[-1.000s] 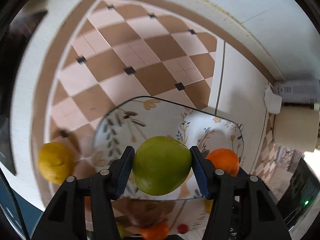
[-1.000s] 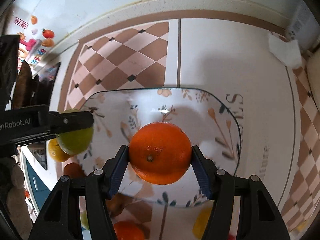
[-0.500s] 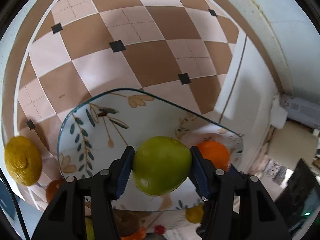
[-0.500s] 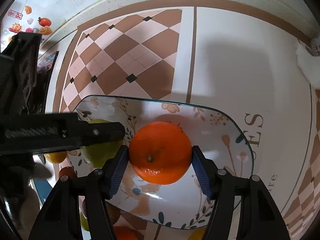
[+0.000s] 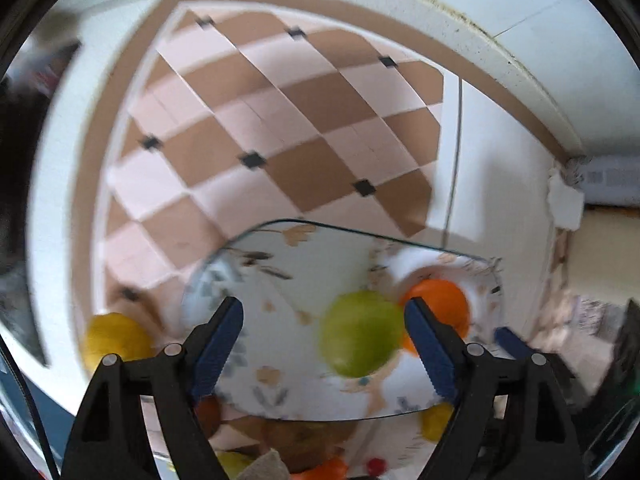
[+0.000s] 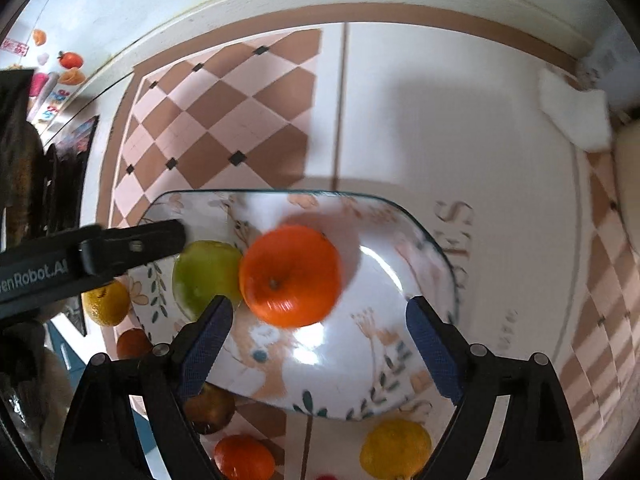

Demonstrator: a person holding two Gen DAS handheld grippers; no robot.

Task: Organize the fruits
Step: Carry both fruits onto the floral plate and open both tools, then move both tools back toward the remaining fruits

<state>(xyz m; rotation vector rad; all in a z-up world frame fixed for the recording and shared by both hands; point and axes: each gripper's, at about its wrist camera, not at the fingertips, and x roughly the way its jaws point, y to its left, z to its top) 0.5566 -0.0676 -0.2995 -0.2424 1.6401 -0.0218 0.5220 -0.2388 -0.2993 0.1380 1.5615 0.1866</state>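
Observation:
A green apple [image 5: 362, 332] and an orange [image 5: 440, 312] lie side by side on the floral plate [image 5: 280, 280]. My left gripper [image 5: 324, 344] is open above the plate, the apple between its fingers near the right one. In the right wrist view my right gripper [image 6: 320, 336] is open, with the orange [image 6: 290, 282] just beyond its fingers and the apple [image 6: 204, 278] left of it on the plate [image 6: 400, 280]. The left gripper's arm [image 6: 92, 256] reaches in from the left.
A lemon [image 5: 114, 340] lies left of the plate. More fruit sits near the front: a lemon [image 6: 394, 454], an orange [image 6: 244, 458], a brown fruit [image 6: 210, 408]. A white tissue [image 6: 574, 114] lies at the back right. The patterned cloth ends at a wall behind.
Both grippers have opened and let go. The apple and the orange now lie on the plate. Both grippers have pulled back a little.

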